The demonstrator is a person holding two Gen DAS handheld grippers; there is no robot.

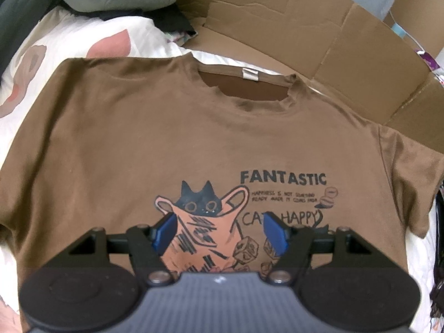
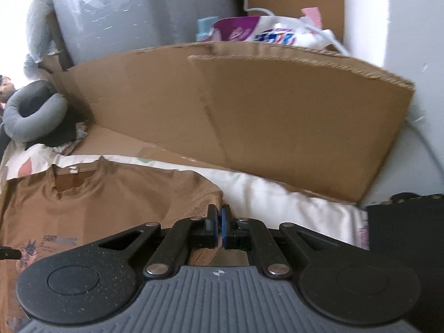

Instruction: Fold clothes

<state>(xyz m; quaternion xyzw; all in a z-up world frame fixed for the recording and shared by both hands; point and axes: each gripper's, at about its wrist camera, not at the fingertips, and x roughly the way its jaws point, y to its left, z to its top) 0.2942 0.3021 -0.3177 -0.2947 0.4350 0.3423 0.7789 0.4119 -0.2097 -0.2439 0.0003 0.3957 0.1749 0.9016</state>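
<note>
A brown T-shirt (image 1: pixel 166 138) with a black cat print and the word FANTASTIC lies flat, front up, on a white patterned sheet (image 1: pixel 83 36). My left gripper (image 1: pixel 219 222) hovers over the print, jaws open, with nothing between its blue pads (image 1: pixel 166 227). In the right wrist view the same T-shirt (image 2: pixel 111 194) lies at lower left. My right gripper (image 2: pixel 219 216) is shut at the edge of the shirt's sleeve (image 2: pixel 205 197), and the brown cloth rises to the fingertips, pinched there. The right gripper is outside the left wrist view.
A flattened cardboard box (image 1: pixel 305 27) stands behind the shirt, its flaps (image 2: pixel 277 111) upright close behind my right gripper. A grey neck pillow (image 2: pixel 33 111) sits at the far left. Bare white sheet (image 2: pixel 277 194) lies right of the sleeve, with a black object (image 2: pixel 402 222) beyond it.
</note>
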